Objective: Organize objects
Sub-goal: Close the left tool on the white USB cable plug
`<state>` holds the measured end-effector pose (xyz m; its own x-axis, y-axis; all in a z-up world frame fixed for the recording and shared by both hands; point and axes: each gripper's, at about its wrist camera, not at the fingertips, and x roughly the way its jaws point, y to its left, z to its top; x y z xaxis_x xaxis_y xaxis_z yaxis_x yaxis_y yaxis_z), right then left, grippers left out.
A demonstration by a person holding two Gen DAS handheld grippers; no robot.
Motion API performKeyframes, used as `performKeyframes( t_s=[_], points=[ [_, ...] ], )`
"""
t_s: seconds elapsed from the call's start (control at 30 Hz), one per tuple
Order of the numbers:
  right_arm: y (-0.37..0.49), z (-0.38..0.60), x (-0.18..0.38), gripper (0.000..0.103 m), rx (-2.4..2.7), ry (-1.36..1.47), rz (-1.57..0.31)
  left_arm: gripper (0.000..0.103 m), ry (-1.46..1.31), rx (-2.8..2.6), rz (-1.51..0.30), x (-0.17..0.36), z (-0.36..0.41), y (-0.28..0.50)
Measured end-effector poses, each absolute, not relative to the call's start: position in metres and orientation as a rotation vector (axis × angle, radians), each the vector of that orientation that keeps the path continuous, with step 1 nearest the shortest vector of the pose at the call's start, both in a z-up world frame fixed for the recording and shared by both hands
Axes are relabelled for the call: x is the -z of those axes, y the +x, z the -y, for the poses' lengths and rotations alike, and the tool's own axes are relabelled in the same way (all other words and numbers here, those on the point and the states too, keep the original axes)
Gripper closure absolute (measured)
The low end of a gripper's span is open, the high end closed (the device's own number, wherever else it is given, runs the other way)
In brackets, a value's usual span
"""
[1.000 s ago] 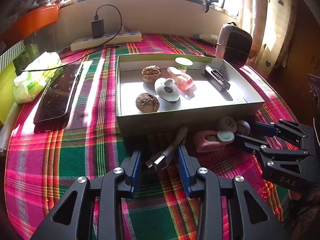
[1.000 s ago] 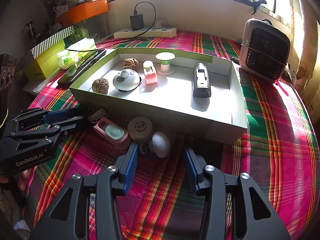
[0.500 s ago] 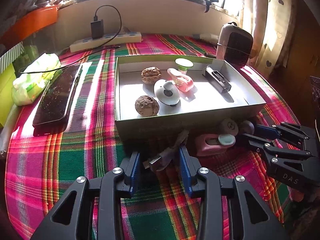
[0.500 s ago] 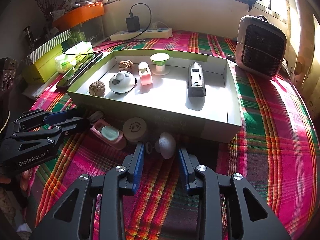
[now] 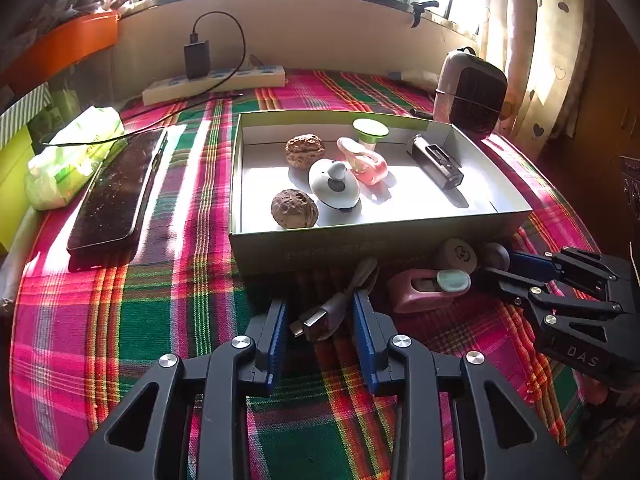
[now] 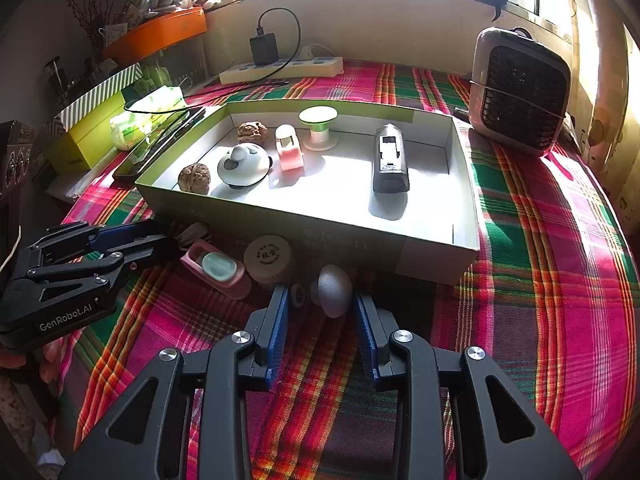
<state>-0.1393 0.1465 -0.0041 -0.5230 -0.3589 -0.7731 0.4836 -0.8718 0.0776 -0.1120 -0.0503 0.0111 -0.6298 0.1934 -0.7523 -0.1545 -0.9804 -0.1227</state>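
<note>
A shallow green-rimmed box (image 5: 360,240) (image 6: 400,248) holds two walnuts, a white round gadget, a pink clip, a green-topped spool and a dark grey device. In front of it on the plaid cloth lie a USB cable plug (image 5: 316,320), a pink case with a mint button (image 5: 424,288) (image 6: 216,268), a round beige lid (image 6: 270,258) and a grey egg-shaped piece (image 6: 332,290). My left gripper (image 5: 320,320) is open with the USB plug between its fingers. My right gripper (image 6: 320,308) is open around the grey egg-shaped piece.
A black phone (image 5: 116,192) and a green tissue pack (image 5: 72,156) lie left of the box. A power strip (image 5: 216,84) with a charger sits at the back. A small heater (image 6: 520,92) stands at the back right.
Both grippers have moved forward and narrowed. The USB plug now sits deeper between the left fingers, and the grey egg-shaped piece sits between the right fingers.
</note>
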Motion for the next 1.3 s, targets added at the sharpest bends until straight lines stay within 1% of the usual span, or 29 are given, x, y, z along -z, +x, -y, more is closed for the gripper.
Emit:
performKeyframes(
  t_s=[0.37,0.7,0.87,0.9,1.03,1.17,1.3],
  points=[
    [-0.138,-0.147,0.004,0.07,2.378,1.159,-0.195,0.082,-1.24,-2.683,0.089,-0.011,0.053,-0.11],
    [-0.135,-0.148,0.003,0.07,2.376,1.155,-0.182,0.086,-1.227,-2.672,0.106,-0.012,0.054,-0.105],
    [-0.135,-0.148,0.003,0.07,2.378,1.155,-0.181,0.086,-1.238,-2.617,0.039,-0.009,0.044,-0.099],
    [-0.135,-0.148,0.003,0.07,2.379,1.156,-0.18,0.084,-1.241,-2.621,0.032,-0.009,0.044,-0.099],
    [-0.134,-0.149,0.003,0.07,2.379,1.154,-0.18,0.084,-1.244,-2.63,0.04,-0.01,0.043,-0.101],
    [-0.134,-0.149,0.003,0.07,2.377,1.154,-0.178,0.084,-1.246,-2.644,0.001,-0.01,0.039,-0.101],
    [-0.134,-0.149,0.004,0.07,2.376,1.156,-0.174,0.09,-1.248,-2.653,0.009,-0.01,0.041,-0.101]
  ],
)
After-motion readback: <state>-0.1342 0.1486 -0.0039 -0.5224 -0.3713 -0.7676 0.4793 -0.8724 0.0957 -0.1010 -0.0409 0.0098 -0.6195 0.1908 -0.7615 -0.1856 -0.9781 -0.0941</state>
